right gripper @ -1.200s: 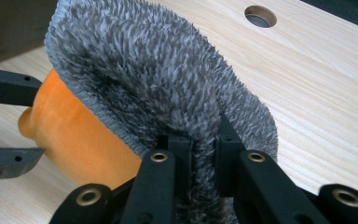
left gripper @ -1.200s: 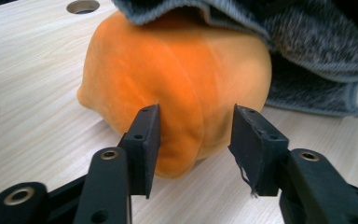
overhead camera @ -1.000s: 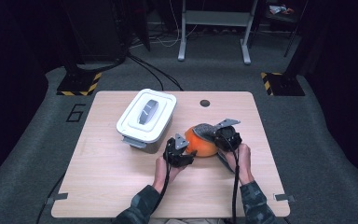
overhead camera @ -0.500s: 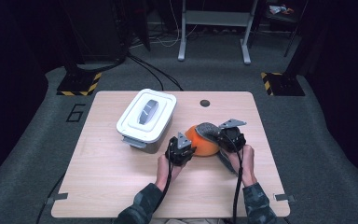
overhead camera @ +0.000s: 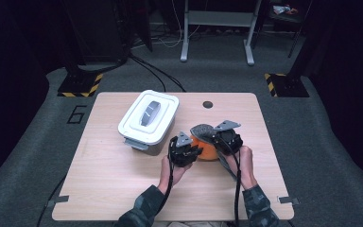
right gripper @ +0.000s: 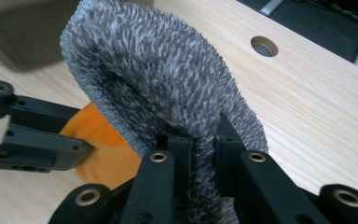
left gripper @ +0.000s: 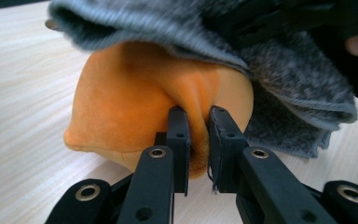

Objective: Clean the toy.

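A dim room with grey carpet surrounds a pale wooden table (overhead camera: 123, 189) that takes up the middle and lower part of the high view; black-and-yellow striped feet of dark stands sit on the floor at the upper left and upper right of the table, and a round hole (overhead camera: 208, 104) is cut near its far edge. A white lidded container (overhead camera: 149, 120) stands on the table left of centre, just up and left of the hands.

Right of centre in the high view lies a soft orange piece (overhead camera: 207, 150) with a fuzzy grey cloth (overhead camera: 203, 129) lying over its top; both sit between the two tools. The left gripper (overhead camera: 185, 152) is at the orange piece's left side; in the left gripper view its jaws have just been closing and now pinch a raised fold of the orange piece (left gripper: 168, 98) at the centre of the frame, the grey cloth (left gripper: 279, 79) draped across the top and right. The right gripper (overhead camera: 227, 139) is at the right side; in the right gripper view its jaws are clamped narrowly on a lower fold of the grey cloth (right gripper: 168, 84), which stands up through the middle of the frame, with the orange piece (right gripper: 107, 144) showing at lower left beside the left gripper (right gripper: 28, 135).
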{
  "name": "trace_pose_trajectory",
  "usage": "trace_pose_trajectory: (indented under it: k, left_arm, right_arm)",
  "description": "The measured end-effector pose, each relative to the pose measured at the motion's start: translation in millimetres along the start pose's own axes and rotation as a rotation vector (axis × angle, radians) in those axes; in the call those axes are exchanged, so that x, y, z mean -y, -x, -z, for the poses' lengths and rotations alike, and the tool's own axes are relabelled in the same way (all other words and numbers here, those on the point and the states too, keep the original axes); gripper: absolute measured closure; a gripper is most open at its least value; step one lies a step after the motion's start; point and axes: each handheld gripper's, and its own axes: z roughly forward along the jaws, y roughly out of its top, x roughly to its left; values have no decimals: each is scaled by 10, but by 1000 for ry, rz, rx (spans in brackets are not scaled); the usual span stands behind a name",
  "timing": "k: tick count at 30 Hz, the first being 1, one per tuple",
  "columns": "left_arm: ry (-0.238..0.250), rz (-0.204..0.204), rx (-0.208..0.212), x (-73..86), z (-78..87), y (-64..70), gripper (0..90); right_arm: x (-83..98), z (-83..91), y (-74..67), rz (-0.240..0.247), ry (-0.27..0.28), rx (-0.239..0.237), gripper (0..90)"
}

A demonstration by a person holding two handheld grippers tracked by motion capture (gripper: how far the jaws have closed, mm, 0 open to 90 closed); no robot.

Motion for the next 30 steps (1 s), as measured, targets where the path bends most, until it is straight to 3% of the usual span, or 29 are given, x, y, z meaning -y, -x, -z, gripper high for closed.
trace_pose_trajectory:
  k: [1, 6, 19, 25, 30]
  left_arm:
    - [-3, 2, 3, 5, -5, -12, 798]
    - [-10, 17, -8, 21, -13, -46, 795]
    - [-7, 46, -8, 52, -19, -108, 794]
    - [-10, 58, -6, 69, -18, -133, 794]
    - [3, 69, -11, 79, -20, -138, 794]
  right_arm:
    - [0, -19, -1, 22, -9, 2, 812]
    - [17, -56, 5, 36, -34, 28, 814]
    - [259, -150, 268, -63, -83, 51, 813]
    - [405, -312, 401, -101, -130, 60, 813]
    - [519, -464, 478, -130, -164, 37, 814]
